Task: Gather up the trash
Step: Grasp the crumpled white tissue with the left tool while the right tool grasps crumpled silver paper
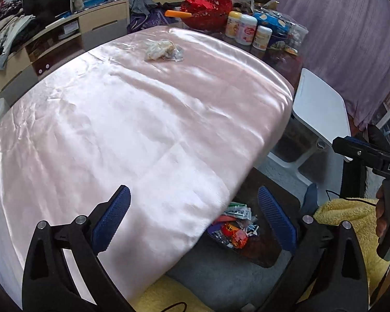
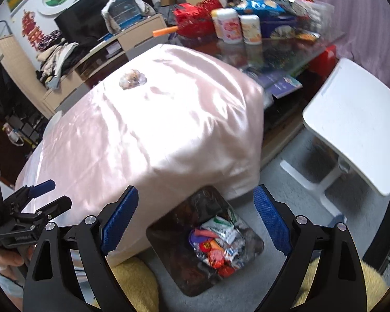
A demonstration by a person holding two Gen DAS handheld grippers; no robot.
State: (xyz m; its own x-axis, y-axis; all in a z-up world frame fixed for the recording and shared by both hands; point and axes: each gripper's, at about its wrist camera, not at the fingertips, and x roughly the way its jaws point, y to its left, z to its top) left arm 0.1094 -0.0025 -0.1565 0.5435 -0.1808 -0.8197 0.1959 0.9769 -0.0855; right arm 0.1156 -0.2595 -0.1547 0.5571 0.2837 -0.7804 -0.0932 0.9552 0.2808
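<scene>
left wrist view: a pink satin cloth [image 1: 132,119] covers the bench, with jars [image 1: 244,30] and a red basket [image 1: 208,10] crowded at its far end and a white side table [image 1: 322,109] beside it. a crumpled wrapper [image 1: 162,49] lies far up the cloth, well apart from the left tool [image 1: 195,218], whose blue pads stand spread with nothing between. below, a bin [image 1: 247,236] on the floor holds bright wrappers.

right wrist view: the right tool [image 2: 197,218] tilts down over the bin, spread wide and empty. a hand [image 2: 7,260] grips the left tool at the left edge.
</scene>
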